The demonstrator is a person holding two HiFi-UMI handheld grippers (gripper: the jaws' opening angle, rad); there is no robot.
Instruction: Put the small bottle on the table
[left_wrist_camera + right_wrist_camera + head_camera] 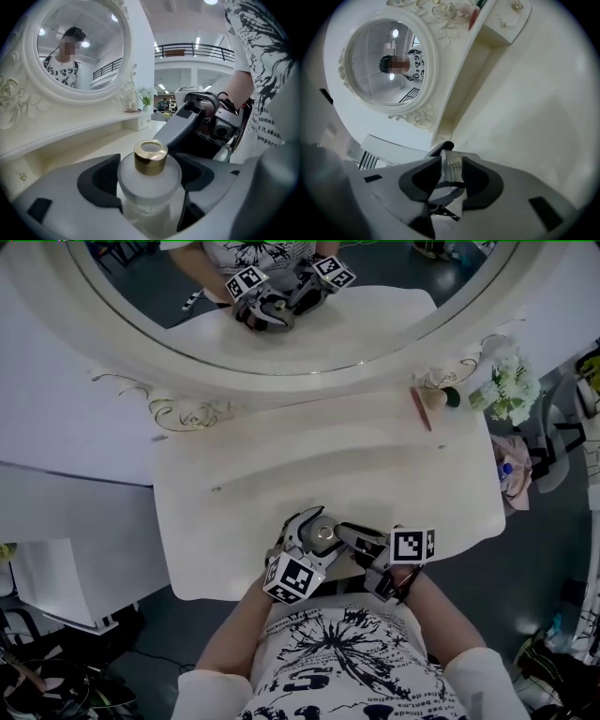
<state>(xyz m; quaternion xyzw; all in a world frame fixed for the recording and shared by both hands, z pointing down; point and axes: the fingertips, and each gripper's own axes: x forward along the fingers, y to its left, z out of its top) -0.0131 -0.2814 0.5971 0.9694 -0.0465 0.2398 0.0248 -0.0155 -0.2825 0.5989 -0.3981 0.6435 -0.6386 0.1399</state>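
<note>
The small bottle is frosted white with a gold cap. It stands upright between the jaws of my left gripper, which is shut on its body. In the head view the cap shows just over the front edge of the white dressing table. My right gripper reaches in from the right. In the right gripper view a pale lined piece of the bottle fills the gap between its jaws, with the pads against it. One right finger shows behind the cap.
A large round mirror in a carved white frame rises at the back of the table. White flowers and a pink item sit on the back right ledge. A white cabinet stands to the left below the table.
</note>
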